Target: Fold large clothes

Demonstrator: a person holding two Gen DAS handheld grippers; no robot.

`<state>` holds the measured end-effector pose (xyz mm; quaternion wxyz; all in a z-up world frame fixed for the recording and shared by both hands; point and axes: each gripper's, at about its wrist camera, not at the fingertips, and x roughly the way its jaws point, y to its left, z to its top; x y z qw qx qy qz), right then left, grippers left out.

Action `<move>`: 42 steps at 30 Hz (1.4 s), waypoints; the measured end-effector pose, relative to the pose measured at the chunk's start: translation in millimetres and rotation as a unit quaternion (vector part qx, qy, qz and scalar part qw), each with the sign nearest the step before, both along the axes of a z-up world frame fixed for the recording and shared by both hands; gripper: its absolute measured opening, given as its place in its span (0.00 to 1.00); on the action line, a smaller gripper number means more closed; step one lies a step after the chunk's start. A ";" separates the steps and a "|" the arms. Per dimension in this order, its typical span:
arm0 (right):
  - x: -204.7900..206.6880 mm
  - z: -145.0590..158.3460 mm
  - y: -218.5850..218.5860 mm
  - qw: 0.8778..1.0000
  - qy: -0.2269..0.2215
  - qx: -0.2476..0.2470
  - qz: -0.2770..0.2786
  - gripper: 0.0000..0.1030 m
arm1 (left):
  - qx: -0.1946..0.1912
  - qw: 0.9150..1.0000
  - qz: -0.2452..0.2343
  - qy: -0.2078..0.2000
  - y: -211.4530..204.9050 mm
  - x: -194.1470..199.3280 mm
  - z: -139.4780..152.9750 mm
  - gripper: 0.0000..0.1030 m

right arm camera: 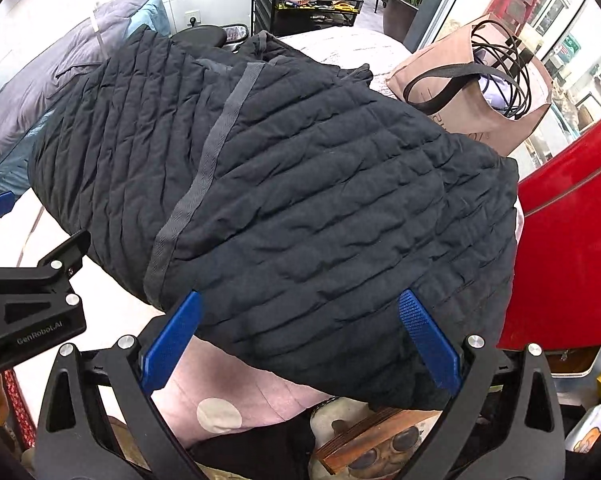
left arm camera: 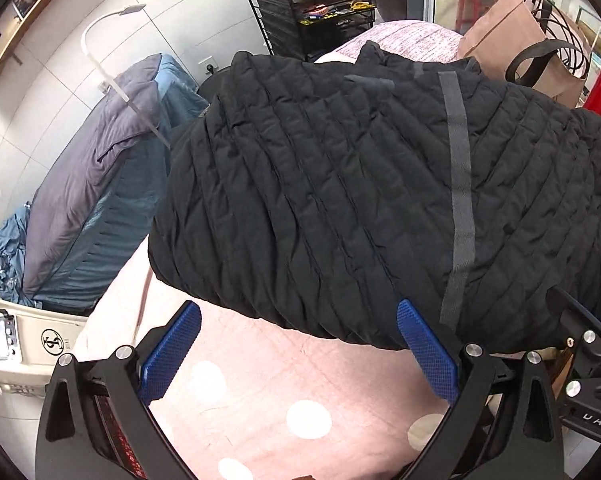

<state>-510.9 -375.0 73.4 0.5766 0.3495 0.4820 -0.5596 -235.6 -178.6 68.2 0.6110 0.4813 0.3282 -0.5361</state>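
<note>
A black quilted jacket (left arm camera: 340, 184) with a grey tape strip lies spread on a pink dotted cover (left arm camera: 260, 392). It also fills the right wrist view (right arm camera: 300, 200). My left gripper (left arm camera: 298, 312) is open, its blue fingers (left arm camera: 172, 348) just short of the jacket's near hem and holding nothing. My right gripper (right arm camera: 300, 304) is open at the near hem further right, its blue fingers (right arm camera: 424, 336) lying against the cloth edge without pinching it. The other gripper's black body (right arm camera: 32, 296) shows at the left of the right wrist view.
A brown paper bag (right arm camera: 472, 92) with black cables stands behind the jacket. A red panel (right arm camera: 572, 240) is at the right. A blue-grey duvet (left arm camera: 92, 184) lies left. A black wire cart (left arm camera: 320, 8) stands at the back. Boxes and a wooden piece (right arm camera: 372, 432) sit below the cover's edge.
</note>
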 end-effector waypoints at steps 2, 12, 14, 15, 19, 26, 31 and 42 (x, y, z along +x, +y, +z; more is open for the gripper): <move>0.4 -0.3 0.1 1.000 -0.002 0.001 0.000 0.95 | 0.000 1.000 0.000 0.001 0.9 -0.6 0.0 0.94; 3.9 -1.5 -1.3 1.000 -0.006 0.005 0.007 0.95 | 0.002 1.000 -0.005 0.000 4.3 -3.7 -1.7 0.94; 4.0 -1.2 -1.3 1.000 -0.006 0.004 0.008 0.95 | 0.001 1.000 -0.005 -0.001 4.8 -4.1 -1.6 0.94; 4.1 -1.6 -1.6 1.000 -0.006 0.004 0.008 0.95 | 0.000 1.000 -0.007 -0.001 5.3 -5.0 -1.6 0.94; 4.0 -1.7 -2.1 1.000 -0.006 0.005 0.009 0.95 | -0.001 1.000 -0.010 0.013 8.6 -4.9 -1.5 0.94; 4.2 -2.0 -2.5 1.000 -0.006 0.005 0.009 0.95 | 0.012 0.999 0.009 0.052 11.3 4.0 -4.1 0.94; 4.4 -1.3 -2.5 1.000 -0.002 0.003 0.010 0.95 | 0.001 1.000 0.015 0.017 11.0 3.1 -0.2 0.94; -3.1 0.0 -0.8 1.000 0.017 -0.006 0.001 0.95 | -0.007 0.999 0.030 0.010 11.3 9.6 6.2 0.94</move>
